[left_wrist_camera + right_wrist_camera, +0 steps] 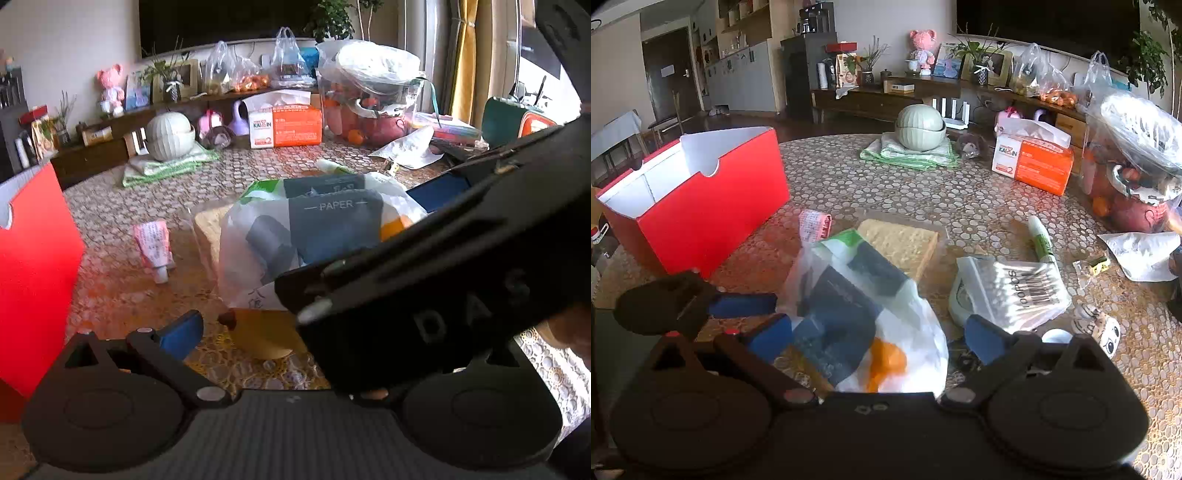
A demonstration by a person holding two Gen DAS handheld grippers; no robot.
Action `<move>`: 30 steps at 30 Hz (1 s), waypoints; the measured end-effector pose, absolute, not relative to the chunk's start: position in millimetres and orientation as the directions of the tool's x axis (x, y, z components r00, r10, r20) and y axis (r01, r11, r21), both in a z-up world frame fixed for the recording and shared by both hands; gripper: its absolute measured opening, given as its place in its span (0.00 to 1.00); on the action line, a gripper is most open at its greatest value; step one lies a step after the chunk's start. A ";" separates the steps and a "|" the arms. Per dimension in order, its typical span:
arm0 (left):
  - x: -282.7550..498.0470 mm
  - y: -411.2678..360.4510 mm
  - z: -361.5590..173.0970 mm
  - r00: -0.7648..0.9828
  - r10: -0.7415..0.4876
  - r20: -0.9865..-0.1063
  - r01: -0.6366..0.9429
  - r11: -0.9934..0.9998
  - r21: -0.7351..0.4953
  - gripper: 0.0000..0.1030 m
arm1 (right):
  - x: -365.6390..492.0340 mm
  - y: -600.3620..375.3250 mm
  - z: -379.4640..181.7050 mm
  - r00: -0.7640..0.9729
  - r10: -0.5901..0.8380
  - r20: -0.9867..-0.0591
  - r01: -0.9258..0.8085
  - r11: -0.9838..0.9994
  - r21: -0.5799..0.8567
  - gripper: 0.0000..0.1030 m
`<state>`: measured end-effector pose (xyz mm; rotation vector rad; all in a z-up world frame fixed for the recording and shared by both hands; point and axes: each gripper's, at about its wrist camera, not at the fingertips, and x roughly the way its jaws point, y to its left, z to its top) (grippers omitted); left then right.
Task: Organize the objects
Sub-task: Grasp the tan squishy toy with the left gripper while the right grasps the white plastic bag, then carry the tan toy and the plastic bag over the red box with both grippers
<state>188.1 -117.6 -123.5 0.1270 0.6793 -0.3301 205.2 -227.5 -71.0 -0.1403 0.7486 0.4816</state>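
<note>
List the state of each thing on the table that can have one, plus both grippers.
red box: open, upright, nothing seen inside.
white plastic bag: lying down, packs inside, between the right gripper's fingers.
cotton swab bag: lying flat, sealed.
green marker: capped, lying down.
pink tube: capped, lying flat.
tissue pack: opened, tissue sticking out.
right gripper: open.
left gripper: open.

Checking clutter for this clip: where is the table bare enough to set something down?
Bare table lies between the red box, folded green cloth and tissue box. Crowded around the plastic bag, cotton swab pack and sponge.
</note>
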 end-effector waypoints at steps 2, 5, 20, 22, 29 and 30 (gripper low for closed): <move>189.3 -117.6 -124.3 0.722 -0.269 -0.637 0.343 0.939 -0.007 1.00 | 205.8 -226.2 -70.2 0.630 0.376 -0.680 -0.477 0.878 0.044 0.96; 189.3 -119.0 -125.4 0.713 -0.278 -0.644 0.355 0.935 -0.010 0.92 | 203.0 -223.7 -70.5 0.630 0.381 -0.677 -0.492 0.870 0.031 0.95; 187.8 -115.9 -124.0 0.713 -0.256 -0.653 0.345 0.939 0.008 0.71 | 196.0 -228.0 -65.5 0.619 0.360 -0.698 -0.464 0.885 0.045 0.52; 185.8 -115.2 -122.8 0.715 -0.256 -0.651 0.347 0.938 0.013 0.70 | 194.9 -232.4 -61.3 0.622 0.357 -0.697 -0.450 0.891 0.056 0.48; 171.0 -105.0 -111.9 0.726 -0.246 -0.643 0.333 0.943 0.015 0.70 | 185.7 -248.0 -45.2 0.651 0.334 -0.682 -0.396 0.916 0.070 0.43; 168.3 -102.8 -109.3 0.727 -0.243 -0.643 0.328 0.944 0.014 0.70 | 182.6 -249.0 -43.1 0.654 0.329 -0.681 -0.391 0.918 0.068 0.43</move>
